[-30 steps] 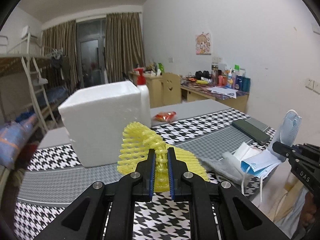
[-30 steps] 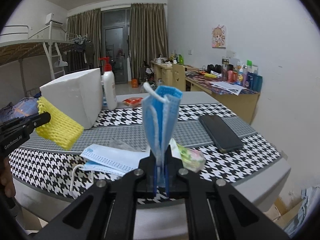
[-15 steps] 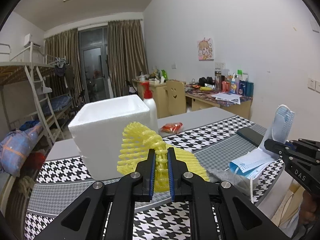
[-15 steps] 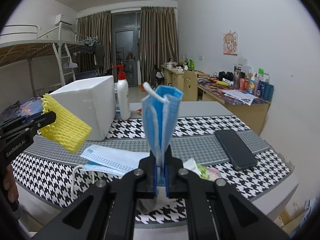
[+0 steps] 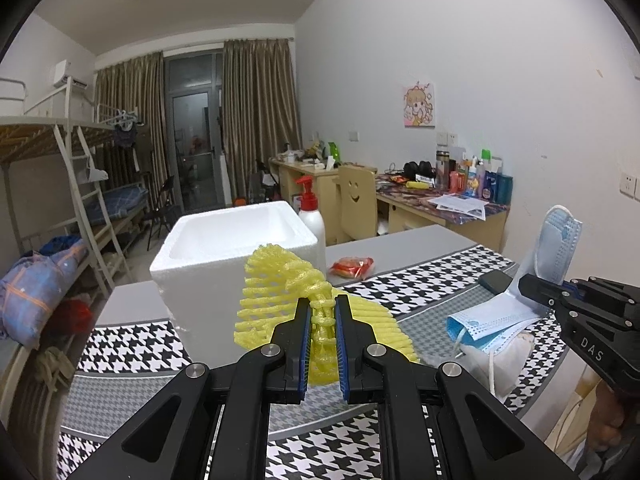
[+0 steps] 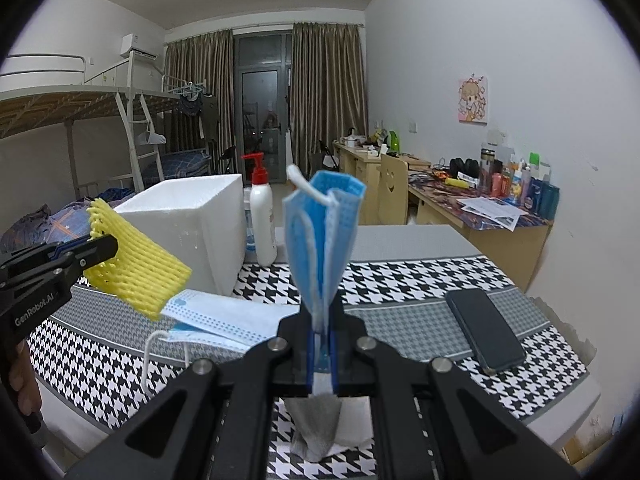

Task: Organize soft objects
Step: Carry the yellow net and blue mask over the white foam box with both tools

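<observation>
My left gripper (image 5: 322, 320) is shut on a yellow foam net sleeve (image 5: 280, 292) and holds it above the table, in front of the open white foam box (image 5: 236, 248). It also shows in the right wrist view (image 6: 136, 264). My right gripper (image 6: 322, 336) is shut on a folded blue face mask (image 6: 324, 232) that stands upright from the jaws; it shows in the left wrist view (image 5: 560, 244) at the right. More blue masks (image 6: 224, 316) lie flat on the table. A grey cloth (image 6: 316, 428) lies below my right gripper.
The table has a houndstooth cloth (image 6: 420, 280). A black phone (image 6: 484, 328) lies at the right. A pump bottle with a red top (image 6: 262, 216) stands beside the foam box (image 6: 192, 224). A red snack packet (image 5: 352, 266) lies behind. A bunk bed and desks stand beyond.
Both grippers have risen with their loads. The foam box's open top now shows in the left wrist view, and the table lies lower in both views.
</observation>
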A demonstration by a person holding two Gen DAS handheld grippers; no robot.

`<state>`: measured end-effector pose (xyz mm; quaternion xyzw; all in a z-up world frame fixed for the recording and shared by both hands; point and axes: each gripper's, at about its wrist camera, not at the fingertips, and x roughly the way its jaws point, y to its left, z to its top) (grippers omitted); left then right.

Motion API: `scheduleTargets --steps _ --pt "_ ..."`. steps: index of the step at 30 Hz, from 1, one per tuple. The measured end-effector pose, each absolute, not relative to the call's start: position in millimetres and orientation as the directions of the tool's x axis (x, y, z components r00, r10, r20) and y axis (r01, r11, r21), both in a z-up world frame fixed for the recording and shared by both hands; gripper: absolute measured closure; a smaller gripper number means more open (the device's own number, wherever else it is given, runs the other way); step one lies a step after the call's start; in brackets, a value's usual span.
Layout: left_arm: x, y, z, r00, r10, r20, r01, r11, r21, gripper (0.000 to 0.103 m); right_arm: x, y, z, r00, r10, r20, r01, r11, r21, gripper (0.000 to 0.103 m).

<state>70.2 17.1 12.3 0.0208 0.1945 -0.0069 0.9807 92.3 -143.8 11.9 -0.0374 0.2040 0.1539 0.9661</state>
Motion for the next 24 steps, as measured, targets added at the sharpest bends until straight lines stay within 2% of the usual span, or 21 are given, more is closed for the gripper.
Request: scheduleTargets --steps 6,24 --pt "80 25 19 0.918 -0.009 -0.397 0.018 1.000 0.019 0.091 102 -136 20 0.866 0.295 -0.404 -0.325 0.946 -0.006 0.095" --pt "96 54 51 0.940 0.066 -0.334 -0.059 0.998 0.031 0.091 119 -104 50 0.877 0.325 -0.355 -0.362 0.931 -0.043 0.095"
